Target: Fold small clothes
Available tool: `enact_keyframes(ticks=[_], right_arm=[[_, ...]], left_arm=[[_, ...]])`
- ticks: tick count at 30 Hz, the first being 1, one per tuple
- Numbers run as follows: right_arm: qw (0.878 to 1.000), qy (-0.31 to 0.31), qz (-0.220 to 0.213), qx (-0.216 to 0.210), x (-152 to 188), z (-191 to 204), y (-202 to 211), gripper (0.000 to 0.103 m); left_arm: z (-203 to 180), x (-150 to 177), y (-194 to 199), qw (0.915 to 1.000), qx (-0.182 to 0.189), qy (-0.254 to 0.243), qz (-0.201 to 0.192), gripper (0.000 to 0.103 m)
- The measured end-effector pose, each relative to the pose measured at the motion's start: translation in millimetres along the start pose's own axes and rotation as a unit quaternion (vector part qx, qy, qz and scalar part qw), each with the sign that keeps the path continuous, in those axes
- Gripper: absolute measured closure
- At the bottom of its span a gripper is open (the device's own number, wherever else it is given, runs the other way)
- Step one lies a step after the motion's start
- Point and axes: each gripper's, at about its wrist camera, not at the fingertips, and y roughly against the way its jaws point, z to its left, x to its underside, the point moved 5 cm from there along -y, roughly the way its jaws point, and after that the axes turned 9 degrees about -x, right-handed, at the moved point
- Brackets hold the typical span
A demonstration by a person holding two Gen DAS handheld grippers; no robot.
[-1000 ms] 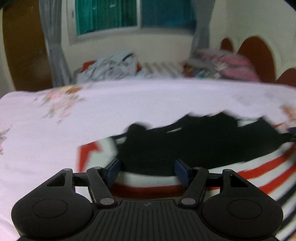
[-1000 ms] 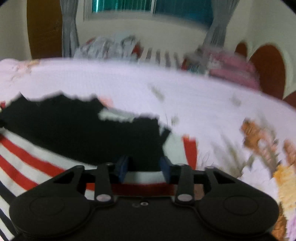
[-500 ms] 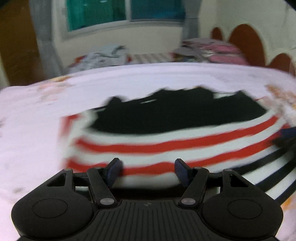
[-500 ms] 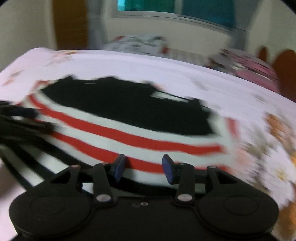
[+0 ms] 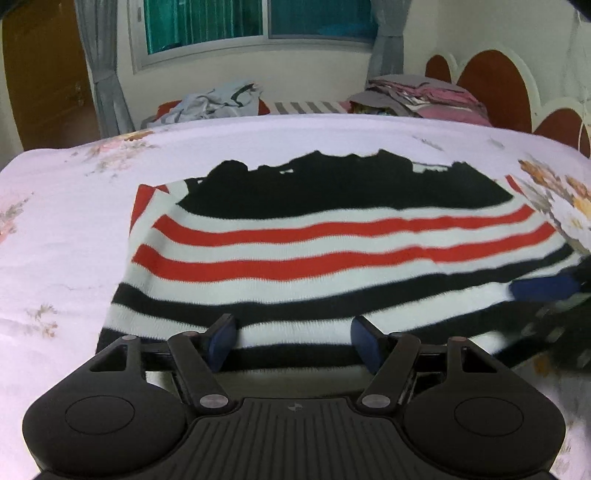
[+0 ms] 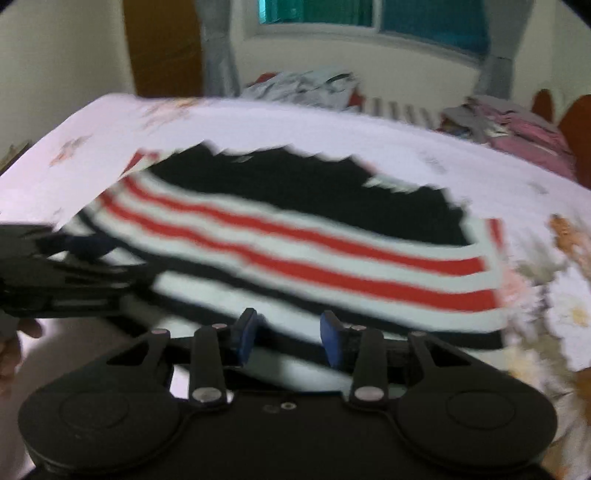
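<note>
A knitted sweater [image 5: 332,236] with a black top part and red, white and black stripes lies flat on the bed; it also shows in the right wrist view [image 6: 314,243]. My left gripper [image 5: 293,341] is open and empty at the sweater's near hem, left half. My right gripper [image 6: 288,334] is open and empty at the near hem, right half. The right gripper also shows at the right edge of the left wrist view [image 5: 546,291]; the left gripper shows blurred at the left edge of the right wrist view [image 6: 55,258].
The bed sheet [image 5: 66,236] is pale pink with flower prints. A heap of loose clothes [image 5: 214,103] and a stack of folded clothes [image 5: 417,98] lie at the far side. A red headboard [image 5: 491,85] stands at the right, a window [image 5: 258,22] behind.
Both grippers have pulled back toward me from the sweater's black upper part to its near hem. More of the striped part lies in view. Both stay open.
</note>
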Motion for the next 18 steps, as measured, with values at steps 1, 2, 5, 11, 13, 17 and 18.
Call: enact_keyframes(ticks=[1, 2, 5, 11, 13, 17, 18], right_arm=[[1.000, 0.000, 0.007, -0.002, 4.2, 1.4, -4.8, 0.063], [1.000, 0.008, 0.008, 0.002, 7.9, 2.4, -7.1, 0.063], [1.000, -0.007, -0.005, 0.016, 11.8, -12.1, 8.3, 0.066], [0.989, -0.099, -0.002, 0.109, 52.7, -105.7, 55.9, 0.078], [0.989, -0.115, -0.010, 0.088, 62.4, -115.4, 64.3, 0.080], [0.990, -0.098, -0.003, 0.102, 54.0, -108.8, 68.5, 0.082], [0.990, -0.096, -0.012, 0.106, 52.6, -106.8, 71.8, 0.082]], left_arm=[[1.2, 3.0, 1.9, 1.0000, 0.000, -0.004, 0.001, 0.035], [3.8, 5.6, 4.2, 1.0000, -0.001, -0.004, -0.001, 0.035], [21.9, 13.6, 8.7, 0.9999, -0.011, 0.001, 0.000, 0.035], [57.8, 40.6, 17.8, 0.9993, -0.024, 0.028, 0.002, 0.036], [58.6, 42.4, 17.9, 0.9990, -0.023, 0.038, 0.004, 0.036], [61.7, 34.6, 23.9, 0.9986, -0.030, 0.043, 0.004, 0.036], [64.4, 33.9, 27.0, 0.9985, -0.037, 0.039, -0.001, 0.036]])
